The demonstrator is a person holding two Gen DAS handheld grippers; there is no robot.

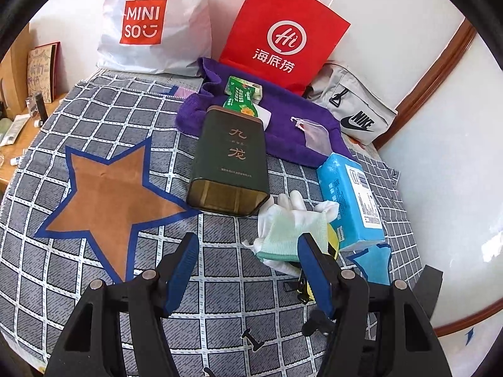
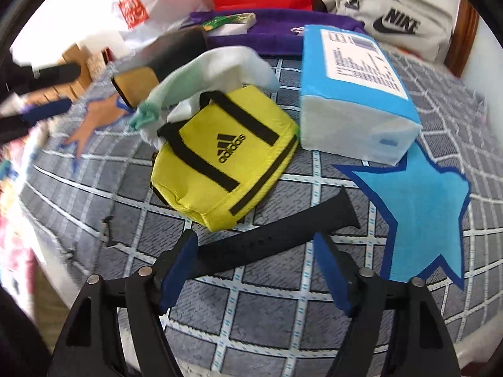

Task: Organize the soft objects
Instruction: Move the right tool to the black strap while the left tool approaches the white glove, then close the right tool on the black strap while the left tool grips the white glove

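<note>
My left gripper (image 1: 248, 245) hangs open over the checked bedcover with nothing between its fingers. Just beyond its right finger lie a white glove (image 1: 295, 207) and a folded pale green cloth (image 1: 283, 235), resting on a yellow pouch (image 1: 333, 245) that is mostly hidden. In the right wrist view the yellow Adidas pouch (image 2: 226, 160) shows fully, with the glove (image 2: 232, 62) and green cloth (image 2: 176, 91) draped over its far end. My right gripper (image 2: 254, 242) is open, low over a black watch strap (image 2: 283, 238) that lies flat between its fingers, untouched by the pads.
A blue tissue pack (image 2: 355, 94) lies right of the pouch, by a blue star patch (image 2: 418, 207). A dark green tin (image 1: 232, 163) lies on its side before a purple towel (image 1: 298, 116). A red paper bag (image 1: 283, 31), white Miniso bag (image 1: 151, 22) and grey Nike bag (image 1: 355, 110) line the wall.
</note>
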